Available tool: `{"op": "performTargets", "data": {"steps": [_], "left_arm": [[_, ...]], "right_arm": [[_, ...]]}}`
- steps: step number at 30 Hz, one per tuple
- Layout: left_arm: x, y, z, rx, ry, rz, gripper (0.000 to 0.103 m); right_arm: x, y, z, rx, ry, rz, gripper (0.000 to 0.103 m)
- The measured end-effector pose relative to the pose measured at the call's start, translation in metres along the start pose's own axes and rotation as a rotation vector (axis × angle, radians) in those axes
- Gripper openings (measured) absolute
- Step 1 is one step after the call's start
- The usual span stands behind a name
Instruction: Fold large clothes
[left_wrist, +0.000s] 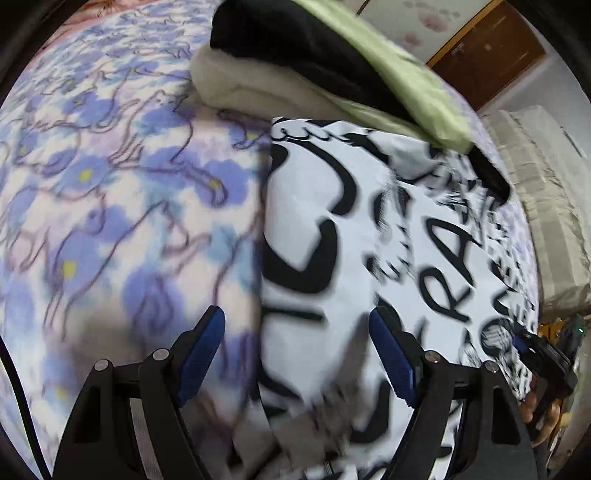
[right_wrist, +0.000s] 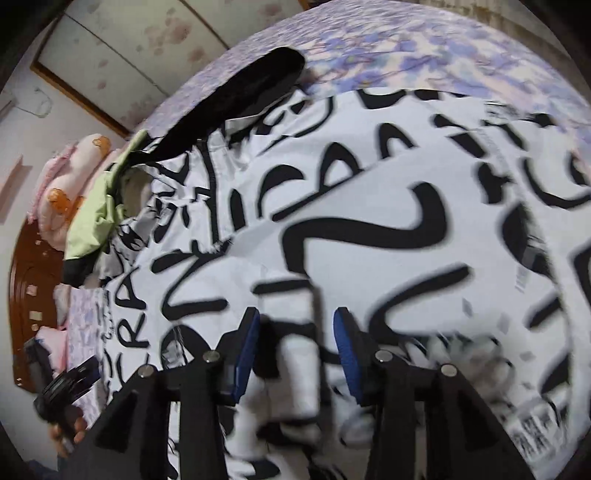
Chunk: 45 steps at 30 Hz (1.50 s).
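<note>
Bed covered by a floral sheet (left_wrist: 110, 192), blue-purple flowers on pale ground, taking the whole left half of the left wrist view; also seen along the far edge in the right wrist view (right_wrist: 388, 48). Wooden door (left_wrist: 491, 51), brown, beyond the bed's far corner. Wall with faint pink paw-like prints (right_wrist: 147, 44) behind it. Pink plush bedding with orange patches (right_wrist: 70, 184) near the bed's head end. Dark wooden headboard (right_wrist: 33, 266) below it, curved. Beige striped fabric (left_wrist: 543, 192) just off the bed's right edge, blurred.
</note>
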<state>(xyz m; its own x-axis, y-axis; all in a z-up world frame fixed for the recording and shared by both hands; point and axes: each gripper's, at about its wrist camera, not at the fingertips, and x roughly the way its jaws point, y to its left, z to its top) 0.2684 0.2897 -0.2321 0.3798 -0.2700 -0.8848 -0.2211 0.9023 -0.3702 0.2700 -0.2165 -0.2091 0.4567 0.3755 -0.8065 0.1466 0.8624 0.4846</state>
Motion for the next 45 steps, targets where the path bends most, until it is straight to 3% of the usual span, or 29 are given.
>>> {"op": "performTargets", "data": {"steps": [2,5,6,7,10,13,15,17,20,25,26,28,29,33,36,40,45], "left_arm": [[0.014,0.003,0.009,-0.020,0.021,-0.010,0.079],[0.018,0.001,0.017,-0.029,-0.011,-0.025,0.078],[0.017,-0.001,0.018,-0.020,-0.035,-0.027,0.060],[0.016,-0.003,0.020,-0.013,-0.053,-0.030,0.024],[0.012,-0.007,0.022,-0.038,-0.098,-0.009,0.011],[0.005,-0.011,0.019,-0.021,-0.164,0.023,0.007],[0.010,-0.011,0.016,-0.021,-0.204,0.064,0.007],[0.019,-0.011,0.017,-0.021,-0.192,0.084,0.008],[0.016,-0.019,0.018,0.015,-0.194,0.126,0.011],[-0.015,-0.034,0.010,0.093,-0.221,0.203,0.033],[-0.022,-0.036,0.006,0.094,-0.236,0.197,0.037],[-0.039,-0.041,-0.004,0.097,-0.265,0.174,0.057],[-0.046,-0.044,-0.010,0.106,-0.279,0.156,0.060],[-0.060,-0.065,-0.040,0.177,-0.282,0.123,0.061],[-0.055,-0.084,-0.063,0.191,-0.202,0.068,0.061],[-0.046,-0.105,-0.088,0.200,-0.214,0.024,0.061],[-0.012,-0.110,-0.099,0.212,-0.141,0.052,0.061]], "right_arm": [[0.009,0.004,0.005,-0.013,0.017,0.061,0.043],[0.017,0.012,0.007,-0.070,0.032,0.035,0.042],[0.017,0.016,0.007,-0.097,0.028,0.022,0.031],[0.016,0.021,0.007,-0.136,0.019,-0.008,0.026],[0.004,0.037,0.007,-0.216,-0.054,-0.058,0.016],[-0.013,0.048,0.010,-0.251,-0.173,-0.066,0.016],[-0.010,0.055,0.010,-0.294,-0.217,-0.116,0.016],[0.016,0.058,0.007,-0.332,-0.158,-0.208,0.017],[0.027,0.056,0.002,-0.334,-0.105,-0.269,0.023],[-0.015,0.061,-0.006,-0.295,-0.177,-0.273,0.026],[-0.023,0.063,-0.011,-0.299,-0.195,-0.268,0.026],[-0.034,0.067,-0.018,-0.309,-0.208,-0.258,0.026],[-0.039,0.071,-0.024,-0.319,-0.211,-0.243,0.026],[-0.048,0.092,-0.051,-0.346,-0.197,-0.109,0.027],[-0.042,0.112,-0.069,-0.351,-0.135,-0.012,0.027],[-0.025,0.144,-0.092,-0.408,-0.085,0.025,0.027],[0.012,0.161,-0.110,-0.463,-0.019,-0.015,0.027]]}}
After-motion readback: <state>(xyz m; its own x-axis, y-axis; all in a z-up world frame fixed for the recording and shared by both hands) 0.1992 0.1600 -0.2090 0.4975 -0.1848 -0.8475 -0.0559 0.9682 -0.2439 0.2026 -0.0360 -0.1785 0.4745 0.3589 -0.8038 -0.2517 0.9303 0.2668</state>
